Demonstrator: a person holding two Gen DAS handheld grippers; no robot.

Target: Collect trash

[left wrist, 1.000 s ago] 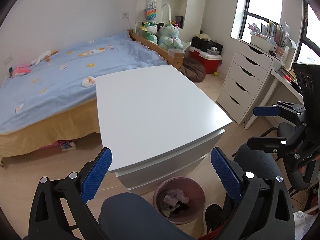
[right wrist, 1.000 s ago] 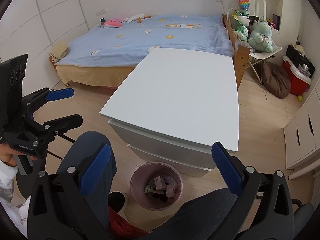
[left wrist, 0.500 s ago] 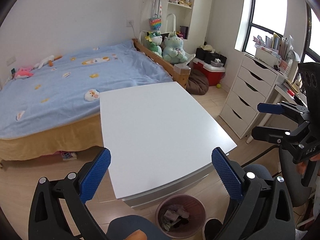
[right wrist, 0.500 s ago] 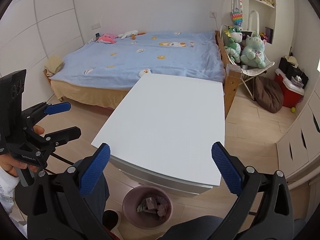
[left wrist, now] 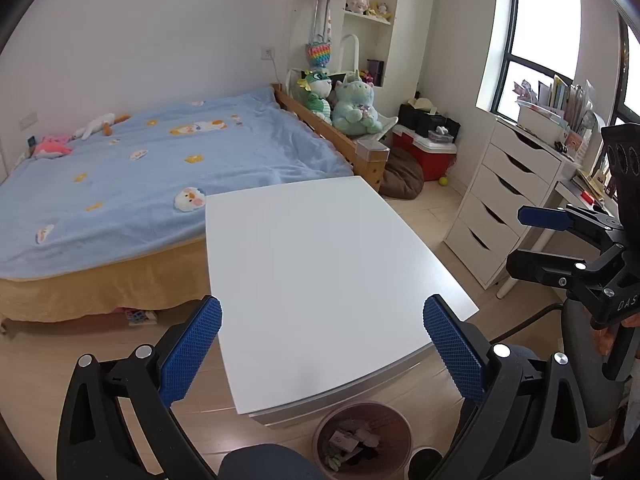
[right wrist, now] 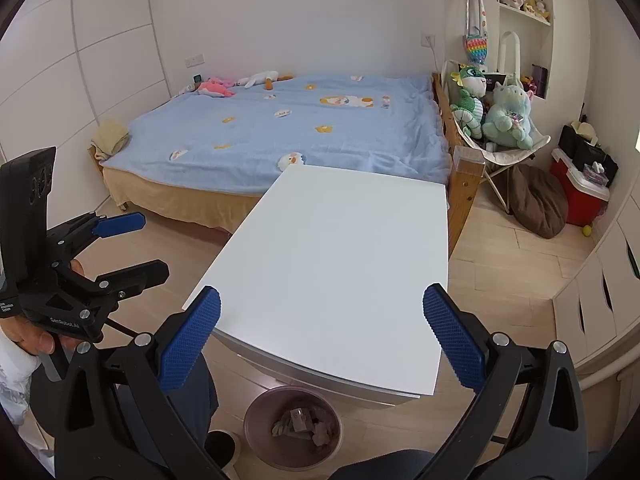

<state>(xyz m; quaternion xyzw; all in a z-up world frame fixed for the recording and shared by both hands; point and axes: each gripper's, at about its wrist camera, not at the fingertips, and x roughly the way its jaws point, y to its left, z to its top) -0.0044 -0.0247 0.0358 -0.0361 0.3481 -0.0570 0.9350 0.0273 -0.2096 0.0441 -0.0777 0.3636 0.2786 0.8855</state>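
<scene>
**Bin under the table edge**

The bin (left wrist: 363,440) with trash (right wrist: 298,424) sits on the floor, below and between both grippers. The left gripper (left wrist: 322,344) and right gripper (right wrist: 320,340) are spread wide, holding nothing. Only the left view shows the drawers (left wrist: 500,208).

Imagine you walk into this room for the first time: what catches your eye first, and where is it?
The bare white table fills the middle of both views, at the foot of the bed with its blue blanket. On the floor at the table's near edge stands a pink bin holding scraps. Both claws, left and right, hang open and hold nothing.
</scene>
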